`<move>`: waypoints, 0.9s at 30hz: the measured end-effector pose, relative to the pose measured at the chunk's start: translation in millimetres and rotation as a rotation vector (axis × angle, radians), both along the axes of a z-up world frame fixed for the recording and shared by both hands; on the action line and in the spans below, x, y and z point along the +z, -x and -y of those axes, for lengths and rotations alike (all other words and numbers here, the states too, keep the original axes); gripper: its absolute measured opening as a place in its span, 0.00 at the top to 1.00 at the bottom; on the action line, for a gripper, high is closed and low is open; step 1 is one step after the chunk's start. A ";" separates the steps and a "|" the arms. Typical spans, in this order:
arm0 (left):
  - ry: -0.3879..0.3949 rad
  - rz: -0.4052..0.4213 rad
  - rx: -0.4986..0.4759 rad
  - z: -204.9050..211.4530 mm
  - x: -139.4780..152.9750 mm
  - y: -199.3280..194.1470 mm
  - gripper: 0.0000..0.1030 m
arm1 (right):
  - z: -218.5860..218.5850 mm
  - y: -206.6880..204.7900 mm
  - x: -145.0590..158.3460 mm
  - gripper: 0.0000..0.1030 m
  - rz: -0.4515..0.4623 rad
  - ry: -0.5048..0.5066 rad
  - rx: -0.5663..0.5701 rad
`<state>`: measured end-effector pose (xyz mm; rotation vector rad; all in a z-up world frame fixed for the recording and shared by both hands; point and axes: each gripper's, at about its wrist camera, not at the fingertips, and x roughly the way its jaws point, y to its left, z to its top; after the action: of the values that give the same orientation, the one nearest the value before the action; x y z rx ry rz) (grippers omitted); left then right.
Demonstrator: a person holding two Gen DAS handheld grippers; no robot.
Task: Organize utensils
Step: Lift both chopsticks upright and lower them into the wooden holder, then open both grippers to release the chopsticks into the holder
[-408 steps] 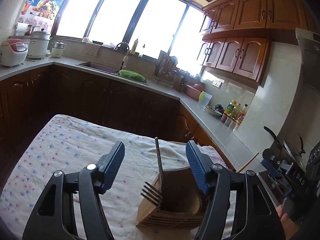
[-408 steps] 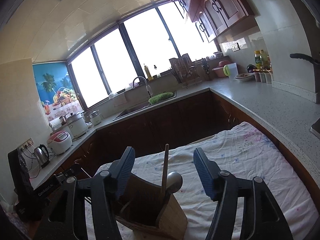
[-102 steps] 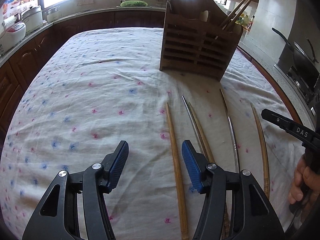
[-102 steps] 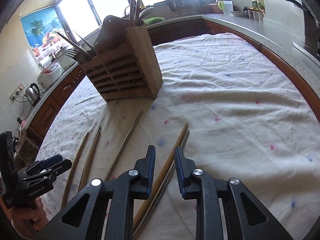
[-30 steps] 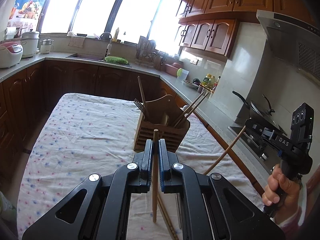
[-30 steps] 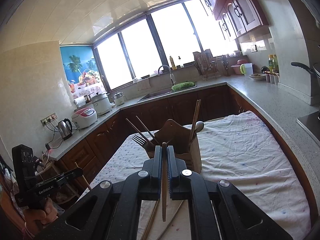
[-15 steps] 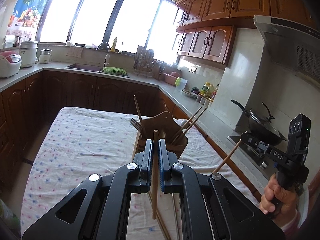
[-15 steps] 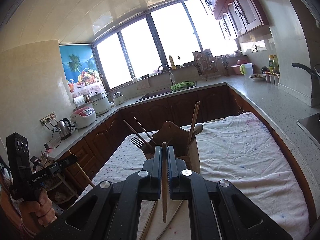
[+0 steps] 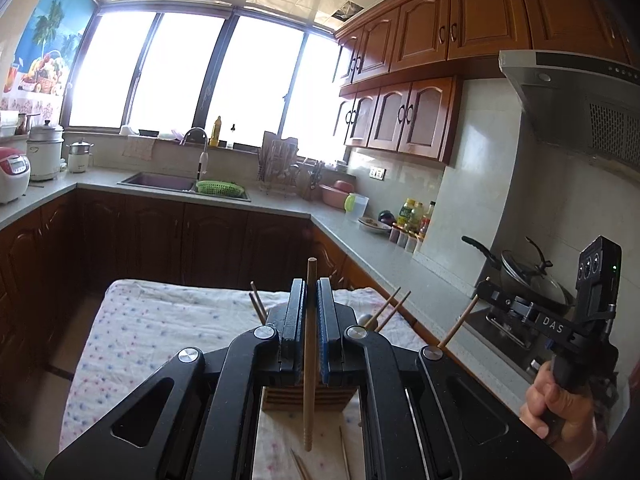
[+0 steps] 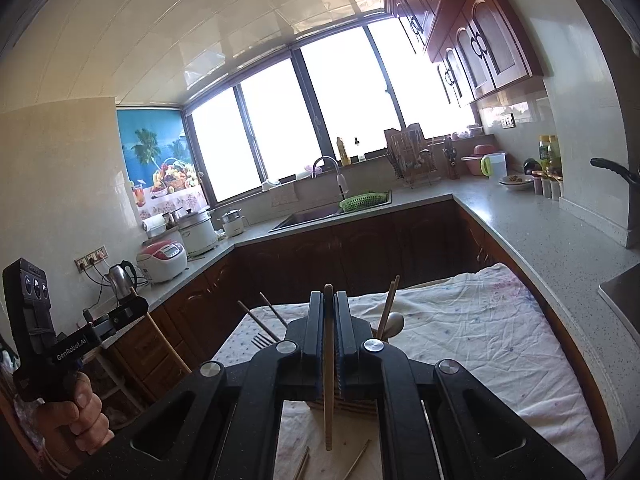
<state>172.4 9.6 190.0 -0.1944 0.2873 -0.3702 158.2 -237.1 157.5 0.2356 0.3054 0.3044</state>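
My left gripper (image 9: 309,300) clamped tight on upright wooden chopstick (image 9: 308,360), tip poking above pads, lower end hanging free over cloth. My right gripper (image 10: 329,312) likewise pinched on second chopstick (image 10: 328,380), vertical. Wooden utensil holder (image 9: 308,396) just past both grippers, mostly hidden behind fingers; chopsticks, fork (image 10: 262,340), spoon (image 10: 394,322) stick out of it. Loose chopsticks (image 10: 356,460) on tablecloth (image 10: 480,340) below. Table's far edge close behind holder; counter (image 10: 540,224) along right.

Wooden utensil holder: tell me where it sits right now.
In both wrist views the wooden utensil holder stands on the floral tablecloth, mostly hidden behind the closed jaws; loose chopsticks lie on the cloth nearer the camera.
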 end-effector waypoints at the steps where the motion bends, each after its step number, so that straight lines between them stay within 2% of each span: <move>1: -0.001 0.007 0.006 1.2 4.6 -6.6 0.95 | 1.1 -5.0 4.3 0.95 0.005 -0.007 -0.005; 7: 0.020 0.063 0.044 9.8 27.9 -45.9 0.95 | 7.9 -29.8 28.1 0.95 0.057 -0.022 -0.054; 12: 0.015 0.072 0.084 20.3 25.6 -80.8 0.95 | 6.9 -53.8 30.1 0.95 0.074 0.000 -0.093; 19: -0.026 0.059 0.092 38.0 -12.3 -106.4 0.95 | 0.3 -75.3 -5.0 0.95 0.032 0.028 -0.109; 23: -0.048 0.019 0.081 43.1 -37.8 -108.9 0.95 | -0.7 -82.6 -31.8 0.95 -0.020 0.033 -0.105; 27: -0.036 -0.042 0.078 39.3 -58.2 -111.7 0.95 | 1.0 -87.9 -52.3 0.95 -0.073 0.026 -0.103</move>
<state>284.1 -29.7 131.8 -0.1778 0.3263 -0.2834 246.1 -238.2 105.2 0.2365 0.3678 0.1907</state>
